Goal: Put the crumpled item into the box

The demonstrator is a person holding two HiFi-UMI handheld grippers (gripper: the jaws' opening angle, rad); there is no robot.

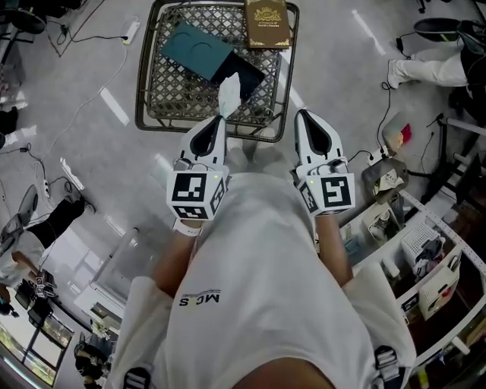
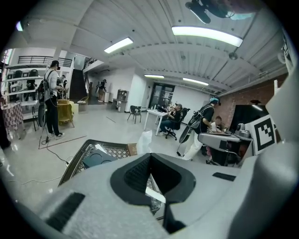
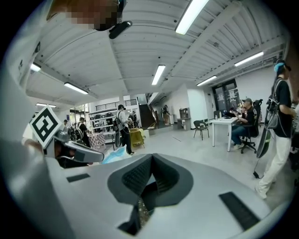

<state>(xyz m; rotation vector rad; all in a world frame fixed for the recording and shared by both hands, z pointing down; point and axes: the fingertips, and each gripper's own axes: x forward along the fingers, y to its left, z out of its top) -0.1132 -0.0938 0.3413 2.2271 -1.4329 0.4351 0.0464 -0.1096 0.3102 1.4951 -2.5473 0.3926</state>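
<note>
The person's white shirt [image 1: 250, 289] fills the bottom of the head view. Just beyond it both grippers point to 12 o'clock at a wire basket [image 1: 148, 91].

The crumpled item [image 1: 230, 93], white and thin, rises from the tip of the left gripper [image 1: 219, 120], above the basket's near rim. That gripper's jaws are drawn together and, as far as the warped close view lets me tell, they pinch the item's lower end. The right gripper [image 1: 304, 115], at 3 o'clock of the left, has its jaws closed on nothing, with only mesh showing through the slit in its own view.

At 12 o'clock of the item lies a dark open box [image 1: 243, 76], partly under a teal lid [image 1: 194, 47] at 10 o'clock. A brown box [image 1: 266, 23] sits on the far rim at 1 o'clock.

The step in hand looks like the carry to the dark box, which I take to be the target:
- The hold is at the very tips only, so hold the pinch firm and move smoothly.
- Travel toward 12 o'clock and lower the tip inside the dark opening before letting go, since something this light would likely drift if dropped from height.
- Clear the near rim on the way
- If the teal lid crowds the opening, the free right gripper could nudge it toward 10 o'clock or steady the box
</note>
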